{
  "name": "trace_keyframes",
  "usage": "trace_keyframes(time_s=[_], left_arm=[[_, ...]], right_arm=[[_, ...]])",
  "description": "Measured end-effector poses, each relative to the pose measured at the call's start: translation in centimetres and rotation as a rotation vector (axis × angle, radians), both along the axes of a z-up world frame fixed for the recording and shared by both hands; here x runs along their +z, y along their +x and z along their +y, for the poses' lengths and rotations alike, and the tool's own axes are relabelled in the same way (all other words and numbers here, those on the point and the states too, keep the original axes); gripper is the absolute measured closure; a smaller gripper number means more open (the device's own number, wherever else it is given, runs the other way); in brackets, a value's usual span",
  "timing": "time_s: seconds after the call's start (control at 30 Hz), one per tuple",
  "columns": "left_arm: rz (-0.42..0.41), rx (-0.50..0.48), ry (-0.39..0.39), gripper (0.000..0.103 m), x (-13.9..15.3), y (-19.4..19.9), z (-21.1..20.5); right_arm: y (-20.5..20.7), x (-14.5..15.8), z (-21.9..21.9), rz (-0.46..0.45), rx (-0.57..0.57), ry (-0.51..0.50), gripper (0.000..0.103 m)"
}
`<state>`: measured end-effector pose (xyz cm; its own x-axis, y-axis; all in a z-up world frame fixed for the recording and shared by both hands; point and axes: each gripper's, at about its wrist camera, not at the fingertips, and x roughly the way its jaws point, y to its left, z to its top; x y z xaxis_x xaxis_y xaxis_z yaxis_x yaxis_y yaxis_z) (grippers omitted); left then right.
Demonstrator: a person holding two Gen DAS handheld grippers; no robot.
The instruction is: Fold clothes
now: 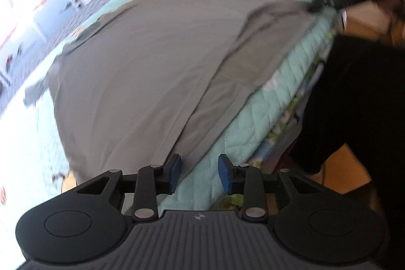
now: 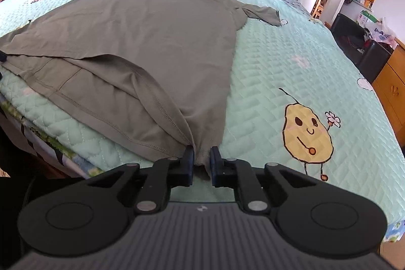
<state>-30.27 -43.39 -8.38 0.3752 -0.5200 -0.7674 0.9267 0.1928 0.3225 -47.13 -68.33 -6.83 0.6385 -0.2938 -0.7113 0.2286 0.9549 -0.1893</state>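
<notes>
T-shirt (image 2: 157, 42) shows no readable print or label.

Right gripper (image 2: 202, 158) jaws pinch olive T-shirt (image 2: 141, 42) hem on quilt (image 2: 291, 55).

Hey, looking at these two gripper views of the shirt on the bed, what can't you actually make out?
- Left wrist view: motion blur smears the far room and the grey shirt collar.
- Left wrist view: the right gripper is a dark blur at the shirt's far corner.
- Right wrist view: the frame's left edge cuts off the shirt's left hem.
- Right wrist view: whether the right gripper's pads press the hem corner yet.
</notes>
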Motion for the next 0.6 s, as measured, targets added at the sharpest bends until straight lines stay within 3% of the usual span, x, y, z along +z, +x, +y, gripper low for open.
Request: trace_keyframes(time_s=[0.2,0.27,0.33,0.4,0.47,0.6], left_arm=[[-0.137,-0.106,0.085,0.067,-1.0,-1.0,-1.5],[-0.166,-0.144,0.111,0.072,-1.2,-1.3,-1.7],[-0.141,-0.165,0.118,0.084,-1.1,-1.0,-1.6],[-0.128,-0.173,0.121,0.087,-0.8,-0.8,-1.3],[-0.116,-0.194,0.144,0.103,-0.6,-0.9,-1.1],[-0.054,-0.220,0.199,0.103,0.1,-0.5,-0.2]], right_arm=[[0.2,-0.2,-0.1,-0.001,-0.013,0.007,0.088],[0.2,-0.2,-0.1,-0.003,-0.018,0.008,0.088],[0.2,-0.2,-0.1,-0.004,-0.018,0.005,0.088],[0.2,-0.2,0.0,-0.005,-0.017,0.002,0.088],[0.2,-0.2,0.0,-0.006,-0.016,0.001,0.088],[0.1,-0.3,0.0,-0.008,-0.017,-0.001,0.088]])
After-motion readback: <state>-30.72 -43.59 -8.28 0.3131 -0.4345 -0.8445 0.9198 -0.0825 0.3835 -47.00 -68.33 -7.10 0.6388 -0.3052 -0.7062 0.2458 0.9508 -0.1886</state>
